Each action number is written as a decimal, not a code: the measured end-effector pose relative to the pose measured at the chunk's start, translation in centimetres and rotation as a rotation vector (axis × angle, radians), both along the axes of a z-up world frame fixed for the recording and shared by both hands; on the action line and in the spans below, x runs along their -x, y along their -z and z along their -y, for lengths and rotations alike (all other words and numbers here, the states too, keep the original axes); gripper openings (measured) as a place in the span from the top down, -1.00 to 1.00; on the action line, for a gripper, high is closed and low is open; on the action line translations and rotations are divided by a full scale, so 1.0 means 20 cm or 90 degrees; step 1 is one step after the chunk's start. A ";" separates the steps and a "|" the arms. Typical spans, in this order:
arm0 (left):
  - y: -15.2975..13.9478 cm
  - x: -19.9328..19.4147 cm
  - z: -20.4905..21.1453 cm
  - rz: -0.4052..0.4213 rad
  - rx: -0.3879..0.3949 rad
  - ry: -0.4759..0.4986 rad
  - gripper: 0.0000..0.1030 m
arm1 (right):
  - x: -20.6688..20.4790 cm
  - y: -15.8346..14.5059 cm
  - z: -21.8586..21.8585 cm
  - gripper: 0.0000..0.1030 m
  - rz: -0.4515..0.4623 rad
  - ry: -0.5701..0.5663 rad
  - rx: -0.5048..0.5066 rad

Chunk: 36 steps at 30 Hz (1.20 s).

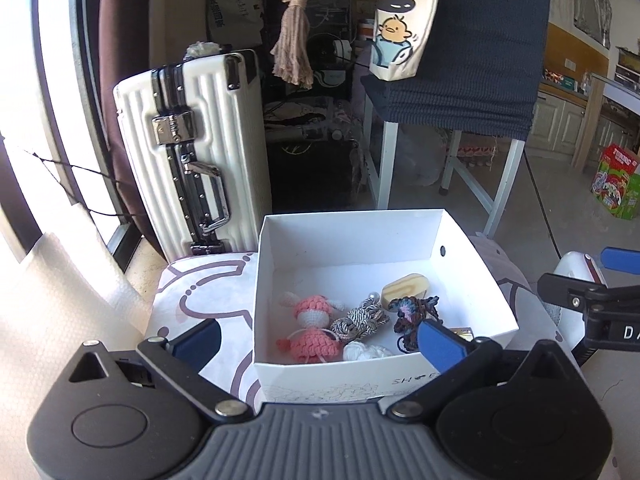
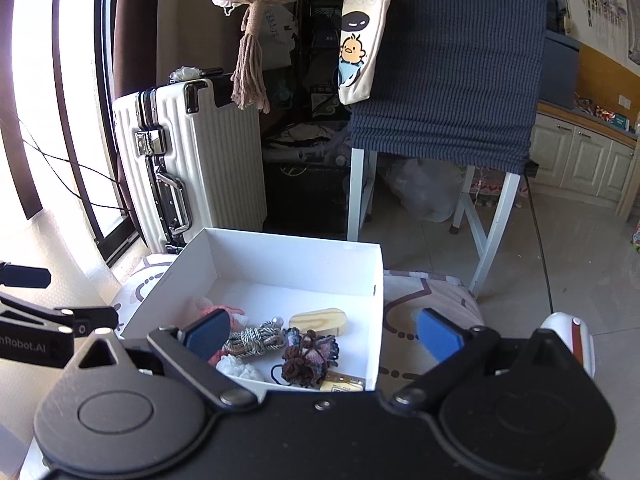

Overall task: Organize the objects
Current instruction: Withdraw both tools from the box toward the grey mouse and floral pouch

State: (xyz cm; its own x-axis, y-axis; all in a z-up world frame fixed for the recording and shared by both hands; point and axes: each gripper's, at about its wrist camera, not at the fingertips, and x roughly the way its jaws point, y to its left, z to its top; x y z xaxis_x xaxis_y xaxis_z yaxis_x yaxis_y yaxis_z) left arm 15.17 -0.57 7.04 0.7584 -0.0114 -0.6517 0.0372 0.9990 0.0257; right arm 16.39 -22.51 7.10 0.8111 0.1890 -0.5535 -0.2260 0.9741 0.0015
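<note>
A white open box (image 1: 352, 236) (image 2: 296, 258) sits on a patterned cushion (image 1: 200, 296). Inside lie a pink crochet doll (image 1: 312, 328), a grey braided cord (image 1: 360, 320) (image 2: 252, 338), a wooden oval block (image 1: 404, 286) (image 2: 318, 320), a dark yarn piece (image 1: 412, 312) (image 2: 308, 360), a white knit ball (image 1: 366, 350) (image 2: 240, 370) and a small yellow card (image 2: 342, 382). My left gripper (image 1: 320, 340) is open and empty, its jaws straddling the box's near wall. My right gripper (image 2: 324, 340) is open and empty over the box's near right corner.
A white ribbed suitcase (image 1: 192, 152) (image 2: 188, 164) stands behind the box on the left. A white-legged chair draped in blue cloth (image 1: 460, 60) (image 2: 448, 60) stands at the back right. A macrame tassel (image 1: 296, 40) and a duck-print bag (image 1: 400, 28) hang above. A colourful carton (image 1: 616, 184) sits on the floor.
</note>
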 end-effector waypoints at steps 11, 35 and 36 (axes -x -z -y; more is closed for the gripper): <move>-0.01 0.14 -0.07 0.038 0.015 -0.038 -1.00 | 0.15 0.00 0.02 -1.00 0.033 0.013 0.004; 0.03 0.24 -0.02 0.072 0.017 -0.025 -1.00 | 0.25 0.07 0.06 -1.00 0.061 0.026 0.010; 0.03 0.24 -0.02 0.073 0.016 -0.025 -1.00 | 0.26 0.07 0.06 -1.00 0.064 0.025 0.009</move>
State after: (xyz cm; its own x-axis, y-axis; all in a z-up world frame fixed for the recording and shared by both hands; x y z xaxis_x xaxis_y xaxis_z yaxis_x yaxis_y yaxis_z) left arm 10.33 -0.08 6.38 0.8282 0.0044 -0.5604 -0.0041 1.0000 0.0019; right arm 11.26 -23.62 5.66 0.8696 0.1481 -0.4709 -0.1856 0.9820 -0.0339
